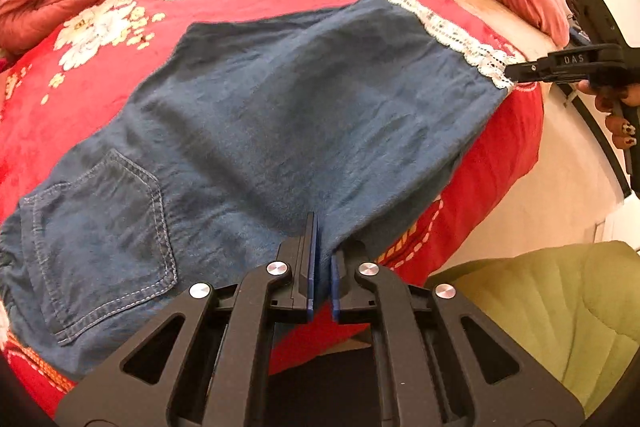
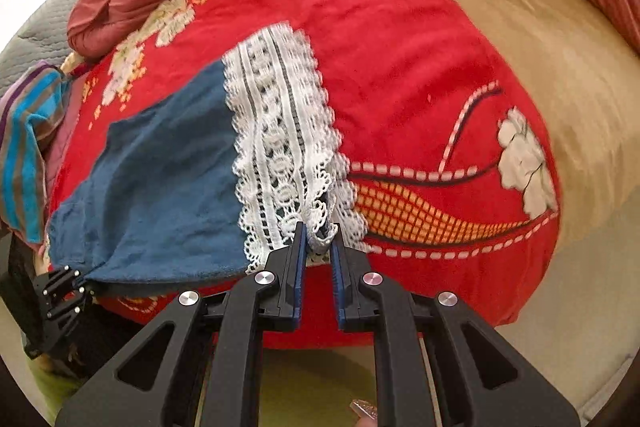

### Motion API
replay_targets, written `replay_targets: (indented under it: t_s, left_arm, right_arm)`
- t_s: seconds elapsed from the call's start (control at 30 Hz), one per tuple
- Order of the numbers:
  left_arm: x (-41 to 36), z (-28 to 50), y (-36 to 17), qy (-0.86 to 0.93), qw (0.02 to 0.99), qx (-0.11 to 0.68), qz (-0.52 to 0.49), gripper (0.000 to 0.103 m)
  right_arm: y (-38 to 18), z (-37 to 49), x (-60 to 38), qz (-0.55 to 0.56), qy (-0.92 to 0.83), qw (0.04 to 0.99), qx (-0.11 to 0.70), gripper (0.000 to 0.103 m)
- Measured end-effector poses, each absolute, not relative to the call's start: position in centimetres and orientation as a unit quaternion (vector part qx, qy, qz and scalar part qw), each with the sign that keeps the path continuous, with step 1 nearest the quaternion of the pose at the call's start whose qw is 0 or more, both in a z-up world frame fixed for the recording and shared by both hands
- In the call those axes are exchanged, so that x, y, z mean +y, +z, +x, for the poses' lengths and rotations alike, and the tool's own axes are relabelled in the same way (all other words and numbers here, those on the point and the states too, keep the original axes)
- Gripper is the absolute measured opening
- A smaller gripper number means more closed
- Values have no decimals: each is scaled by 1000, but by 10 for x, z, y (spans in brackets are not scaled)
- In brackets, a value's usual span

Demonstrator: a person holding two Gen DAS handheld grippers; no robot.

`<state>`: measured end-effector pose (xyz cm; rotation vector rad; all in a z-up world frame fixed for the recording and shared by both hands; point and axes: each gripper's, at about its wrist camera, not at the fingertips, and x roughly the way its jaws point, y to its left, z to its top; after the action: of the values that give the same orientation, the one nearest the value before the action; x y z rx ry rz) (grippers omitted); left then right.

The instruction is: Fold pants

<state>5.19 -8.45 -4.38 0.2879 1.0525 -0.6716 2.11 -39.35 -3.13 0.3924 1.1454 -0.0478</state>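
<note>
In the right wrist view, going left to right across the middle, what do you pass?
Striped cloth → blue pants leg → white lace hem, pinched at its near edge by the right hand-held gripper → red floral blanket → beige bedsheet.

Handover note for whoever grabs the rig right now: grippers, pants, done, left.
Left gripper: shut on the near edge of the pants, partway along the leg.
Right gripper: shut on the lace cuff at the hem.
Pants lie lengthwise on the red blanket, back pocket facing up, legs apparently stacked one on the other.
Done: both grips set.
Left: likely carry the cuff end over toward the waist, then release and smooth.
</note>
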Motion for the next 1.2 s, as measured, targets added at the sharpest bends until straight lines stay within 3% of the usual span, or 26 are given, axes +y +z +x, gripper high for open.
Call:
replay_targets:
  t_s: [0.1,0.17,0.2,0.23,0.3,0.4,0.53,0.6,0.83,1.13,1.2]
  left_arm:
    - [-84,54,-46,-314,798,497,130,3]
    - [-82,54,-44,-317,798,497,123,6]
    - [-81,53,-43,-318,797,498,122,13]
    - [-80,52,-41,-322,796,499,116,28]
    - [-76,49,-35,-339,794,495,101,42]
    - [-63,47,-20,-349,803,478,76,45]
    - [-20,60,-4,-295,838,459,27,65]
    - [4,71,-6,-236,856,459,19,69]
    - [60,101,-33,-120,863,491,-2,69]
    - [54,105,-35,-106,866,487,32,67]
    - [54,102,-30,-105,869,482,31,67]
  right_arm:
    - [-38,21,-393,179,-25,821,541,13]
    - [-35,21,-393,175,-28,823,540,22]
    - [-31,20,-394,168,-37,826,537,28]
    - [-26,18,-396,162,-46,830,531,30]
    - [-17,17,-401,158,-59,839,517,30]
    - [-4,19,-399,136,-64,855,496,31]
    - [2,30,-370,96,-22,870,483,38]
    - [-1,37,-349,71,10,872,485,38]
    - [-33,57,-306,9,54,845,532,40]
    - [-51,54,-308,-4,52,846,531,40]
    - [-50,53,-309,-1,61,846,529,46]
